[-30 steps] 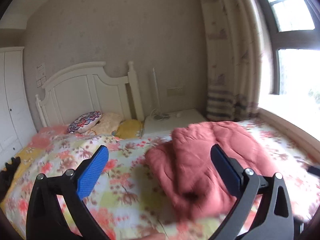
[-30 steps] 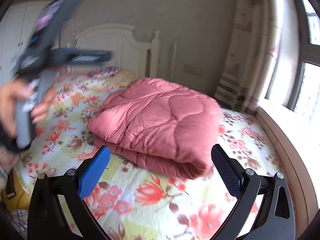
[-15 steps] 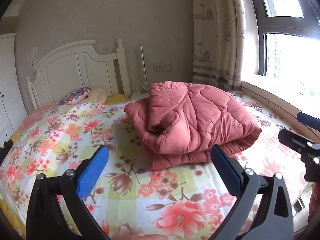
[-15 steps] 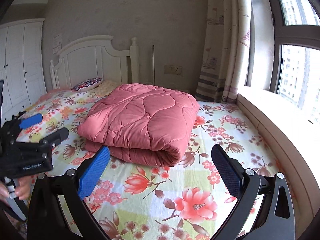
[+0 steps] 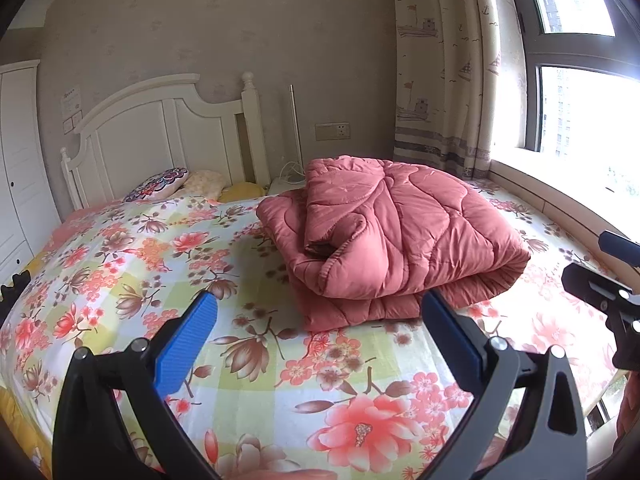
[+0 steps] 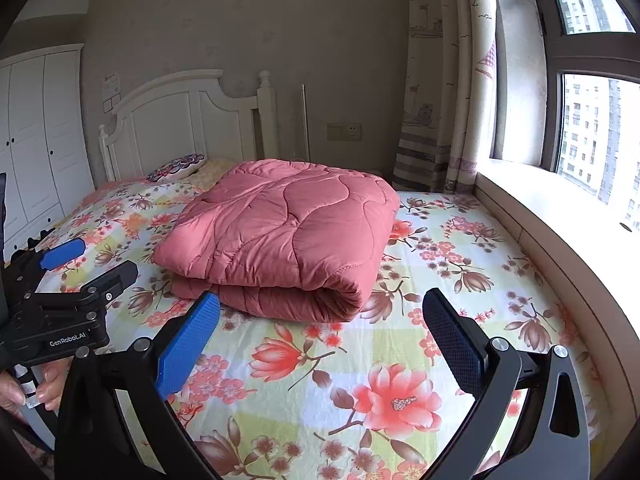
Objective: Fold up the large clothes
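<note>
A pink quilted comforter [image 5: 396, 236] lies folded in a thick stack on the floral bedsheet [image 5: 168, 264]; it also shows in the right wrist view [image 6: 284, 236]. My left gripper [image 5: 320, 336] is open and empty, held above the sheet short of the comforter's near edge. My right gripper [image 6: 320, 340] is open and empty, also short of the comforter. The left gripper shows at the left of the right wrist view [image 6: 80, 264], and the right gripper at the right edge of the left wrist view [image 5: 600, 268].
A white headboard [image 5: 168, 136] and pillows [image 5: 160, 184] stand at the far end of the bed. A white wardrobe [image 6: 36, 132] is at the left. A curtain [image 6: 448, 80], window [image 6: 596, 128] and sill [image 6: 560, 216] run along the right.
Both grippers have drawn back from the comforter and steadied; the left one swung down from in front of the right camera. The comforter lies still, folded.
</note>
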Demonstrator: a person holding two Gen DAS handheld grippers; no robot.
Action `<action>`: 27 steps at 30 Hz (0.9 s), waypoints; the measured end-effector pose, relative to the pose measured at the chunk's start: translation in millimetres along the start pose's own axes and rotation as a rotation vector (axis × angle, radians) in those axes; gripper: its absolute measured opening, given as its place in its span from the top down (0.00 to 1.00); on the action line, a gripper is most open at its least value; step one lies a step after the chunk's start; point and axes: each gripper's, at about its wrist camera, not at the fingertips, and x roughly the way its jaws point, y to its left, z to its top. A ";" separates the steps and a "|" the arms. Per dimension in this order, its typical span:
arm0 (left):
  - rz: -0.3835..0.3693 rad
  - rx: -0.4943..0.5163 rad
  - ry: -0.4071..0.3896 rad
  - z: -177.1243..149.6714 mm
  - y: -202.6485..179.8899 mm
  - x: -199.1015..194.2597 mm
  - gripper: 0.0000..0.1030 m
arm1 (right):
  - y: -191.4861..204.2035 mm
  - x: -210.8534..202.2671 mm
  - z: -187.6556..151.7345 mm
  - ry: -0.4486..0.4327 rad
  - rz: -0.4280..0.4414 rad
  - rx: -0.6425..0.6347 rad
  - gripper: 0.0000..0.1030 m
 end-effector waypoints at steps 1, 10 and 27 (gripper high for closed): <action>0.003 -0.003 0.000 -0.3 0.5 0.1 0.02 | 0.5 0.0 -0.1 0.000 0.001 -0.002 0.05; 0.028 -0.022 0.005 -3.2 5.5 1.4 0.02 | 7.1 4.4 -3.6 0.017 0.015 -0.013 0.05; 0.034 -0.017 0.017 -6.6 3.0 2.3 0.02 | 12.1 8.6 -7.7 0.035 0.033 -0.011 0.05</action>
